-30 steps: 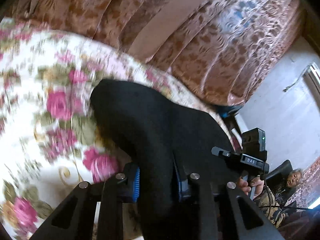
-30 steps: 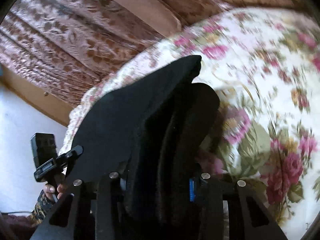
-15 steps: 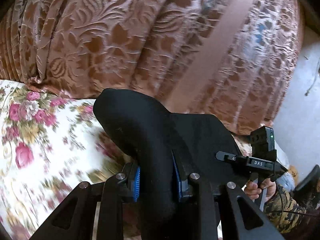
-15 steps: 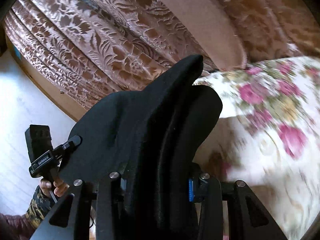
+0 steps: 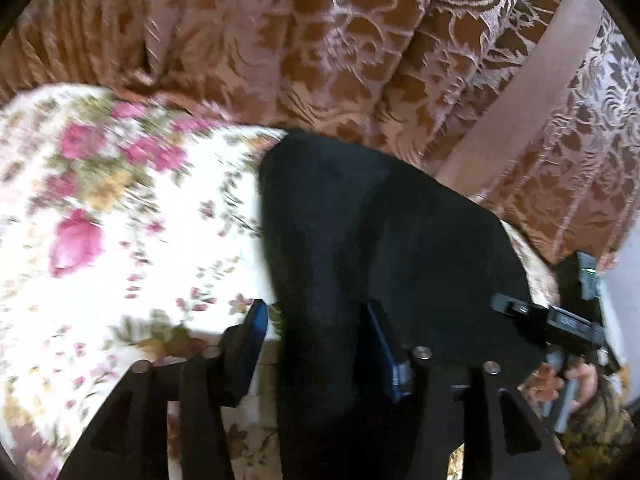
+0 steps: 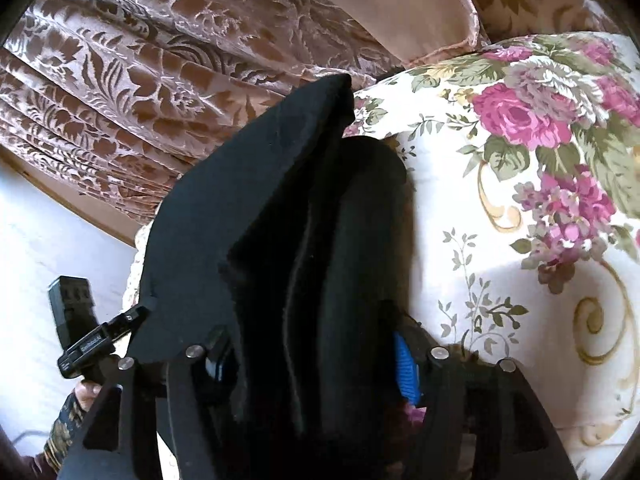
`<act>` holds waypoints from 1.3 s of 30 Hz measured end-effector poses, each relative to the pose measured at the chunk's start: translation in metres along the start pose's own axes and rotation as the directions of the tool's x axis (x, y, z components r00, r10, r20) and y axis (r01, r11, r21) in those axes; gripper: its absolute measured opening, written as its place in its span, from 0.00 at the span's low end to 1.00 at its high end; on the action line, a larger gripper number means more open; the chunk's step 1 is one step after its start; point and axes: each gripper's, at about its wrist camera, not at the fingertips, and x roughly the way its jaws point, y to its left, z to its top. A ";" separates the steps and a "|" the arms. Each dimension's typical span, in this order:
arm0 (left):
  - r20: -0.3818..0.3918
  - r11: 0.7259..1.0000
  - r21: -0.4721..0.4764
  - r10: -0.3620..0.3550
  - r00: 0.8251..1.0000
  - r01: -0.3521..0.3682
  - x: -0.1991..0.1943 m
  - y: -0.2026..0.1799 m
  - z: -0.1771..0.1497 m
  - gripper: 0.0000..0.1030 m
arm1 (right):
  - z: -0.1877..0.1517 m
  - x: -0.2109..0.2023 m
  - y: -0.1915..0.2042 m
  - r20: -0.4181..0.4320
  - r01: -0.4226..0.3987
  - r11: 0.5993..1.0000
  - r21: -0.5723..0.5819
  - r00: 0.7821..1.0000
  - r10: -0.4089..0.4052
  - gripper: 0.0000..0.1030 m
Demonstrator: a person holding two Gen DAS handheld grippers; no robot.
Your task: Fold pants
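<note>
Pants [image 5: 360, 248], apparently between both tongs [image 5: 316, 336] [image 6: 312, 356]

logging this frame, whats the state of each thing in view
pants: bunched, lifted, stretched between both tools
left tool: looks open, fabric between its fingers, left pad apart from it
right tool: shut on pants
bedspread: spread flat under the pants
curtain: hanging in folds behind

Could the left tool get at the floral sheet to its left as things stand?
Likely yes: the cream rose-print sheet lies bare beside the left tool; the black cloth pants between its jaws drape rightward, off that path.
</note>
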 end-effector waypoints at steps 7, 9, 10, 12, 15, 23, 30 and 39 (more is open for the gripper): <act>0.105 0.980 -0.044 0.197 0.975 -0.193 -0.055 -0.022 -0.019 0.60 | -0.013 -0.052 0.049 0.167 0.363 0.922 -0.132 0.925 -0.340 0.69; 0.125 0.977 -0.039 0.211 0.969 -0.208 -0.069 -0.029 -0.029 0.60 | -0.026 -0.070 0.068 0.231 0.430 0.891 -0.144 0.890 -0.393 0.69; 0.138 0.975 -0.035 0.220 0.966 -0.218 -0.075 -0.033 -0.033 0.60 | -0.031 -0.077 0.073 0.245 0.426 0.894 -0.137 0.889 -0.386 0.69; 0.169 0.972 -0.017 0.235 0.957 -0.235 -0.094 -0.043 -0.049 0.60 | -0.045 -0.089 0.087 0.272 0.420 0.900 -0.120 0.885 -0.377 0.69; 0.199 0.965 0.003 0.257 0.946 -0.262 -0.110 -0.059 -0.069 0.61 | -0.069 -0.096 0.108 0.304 0.452 0.886 -0.106 0.863 -0.403 0.69; 0.233 0.954 0.039 0.282 0.931 -0.298 -0.143 -0.087 -0.121 0.61 | -0.133 -0.103 0.140 0.337 0.501 0.862 -0.076 0.826 -0.451 0.69; 0.253 0.949 0.058 0.285 0.925 -0.308 -0.158 -0.102 -0.145 0.63 | -0.166 -0.109 0.167 0.377 0.553 0.825 -0.117 0.793 -0.478 0.69; 0.282 0.948 0.075 0.277 0.919 -0.309 -0.170 -0.109 -0.150 0.74 | -0.181 -0.114 0.186 0.408 0.597 0.792 -0.129 0.760 -0.506 0.69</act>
